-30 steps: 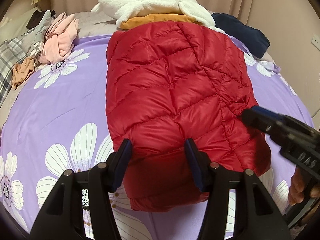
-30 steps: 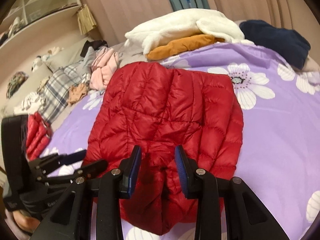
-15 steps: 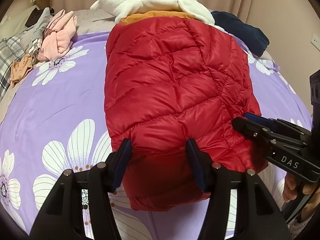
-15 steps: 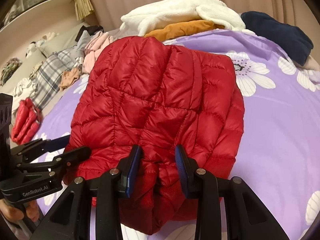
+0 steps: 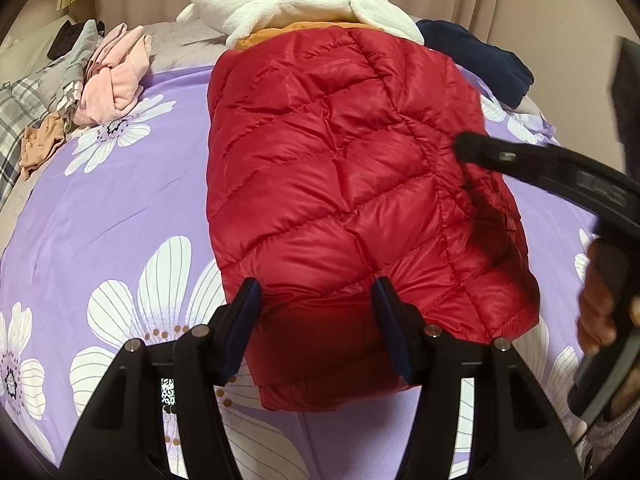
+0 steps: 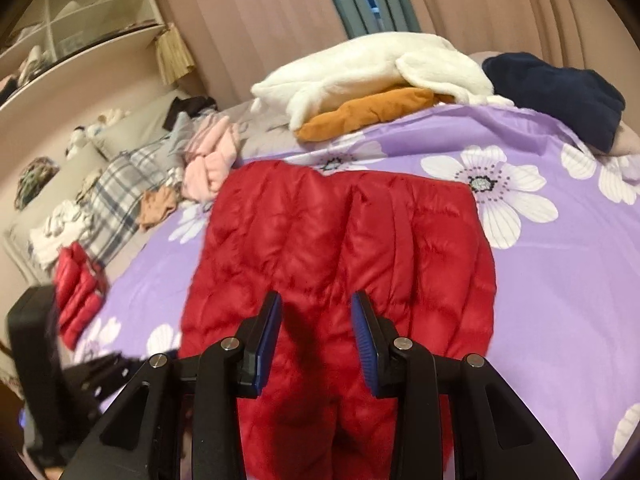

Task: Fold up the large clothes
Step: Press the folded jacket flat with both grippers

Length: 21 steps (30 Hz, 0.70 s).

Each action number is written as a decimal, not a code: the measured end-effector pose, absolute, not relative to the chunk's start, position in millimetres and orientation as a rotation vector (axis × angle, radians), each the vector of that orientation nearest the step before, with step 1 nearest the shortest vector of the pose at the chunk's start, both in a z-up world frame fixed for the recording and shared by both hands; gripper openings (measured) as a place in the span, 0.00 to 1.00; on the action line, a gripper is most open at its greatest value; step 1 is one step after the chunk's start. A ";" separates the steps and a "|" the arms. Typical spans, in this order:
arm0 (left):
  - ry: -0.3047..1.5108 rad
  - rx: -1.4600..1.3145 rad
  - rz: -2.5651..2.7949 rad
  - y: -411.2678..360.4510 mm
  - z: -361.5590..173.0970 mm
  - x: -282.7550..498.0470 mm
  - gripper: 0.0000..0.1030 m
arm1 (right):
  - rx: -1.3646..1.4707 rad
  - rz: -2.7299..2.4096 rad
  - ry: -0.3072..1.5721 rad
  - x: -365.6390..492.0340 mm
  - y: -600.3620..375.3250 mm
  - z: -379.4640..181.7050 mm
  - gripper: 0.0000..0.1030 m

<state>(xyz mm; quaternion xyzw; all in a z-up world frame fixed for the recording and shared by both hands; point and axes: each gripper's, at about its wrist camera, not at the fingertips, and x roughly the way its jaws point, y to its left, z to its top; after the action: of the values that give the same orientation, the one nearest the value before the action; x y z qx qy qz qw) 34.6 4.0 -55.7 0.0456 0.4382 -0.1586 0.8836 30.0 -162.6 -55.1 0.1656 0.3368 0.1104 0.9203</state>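
A red puffer jacket (image 5: 352,184) lies folded into a long block on the bed, over a purple sheet with big white flowers (image 5: 104,208). Its far end reaches almost to a pile at the head of the bed: a white fleece (image 5: 296,4) on top of an orange garment (image 6: 368,114), with a dark navy garment (image 6: 560,96) just to the right of them.

The left tool (image 5: 316,320) hangs over the jacket's near end, its two blue-padded fingers standing well apart, one at either side of the puffy edge; I cannot tell whether the pads press the fabric. The right tool (image 6: 316,344) sits lower on the jacket's right part, its fingers closer together, with a ridge of red quilting rising in the gap between them; whether it is pinched I cannot tell either. From the left camera that right tool shows as a blurred black bar across the jacket's right edge, with a hand (image 5: 600,312) behind it.

Along the left side of the bed lie a pink garment (image 5: 116,80), a plaid cloth (image 6: 120,200) and a second, smaller red quilted piece (image 6: 78,292).
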 end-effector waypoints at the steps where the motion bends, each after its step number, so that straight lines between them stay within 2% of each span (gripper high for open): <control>1: 0.912 0.095 -0.333 4.0 -56.0 35.0 0.56 | 0.348 0.223 0.715 35.1 -162.4 -59.3 0.34; 4: 0.910 0.103 -0.335 2.5 -57.1 35.9 0.56 | 0.378 0.200 0.787 49.6 -161.4 -77.1 0.34; 10: 0.917 0.102 -0.333 2.4 -58.3 38.0 0.57 | 0.377 0.207 0.807 48.0 -161.2 -78.2 0.34; 21: 0.921 0.098 -0.326 3.0 -58.2 37.2 0.57 | 0.265 0.287 0.732 -2.0 -158.5 -53.9 0.34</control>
<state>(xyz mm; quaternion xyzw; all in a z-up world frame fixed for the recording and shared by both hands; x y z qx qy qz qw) 37.2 3.0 -58.2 0.0469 0.4423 -0.1564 0.8819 -2.0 -158.5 -53.9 0.1288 0.3557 0.1393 0.9152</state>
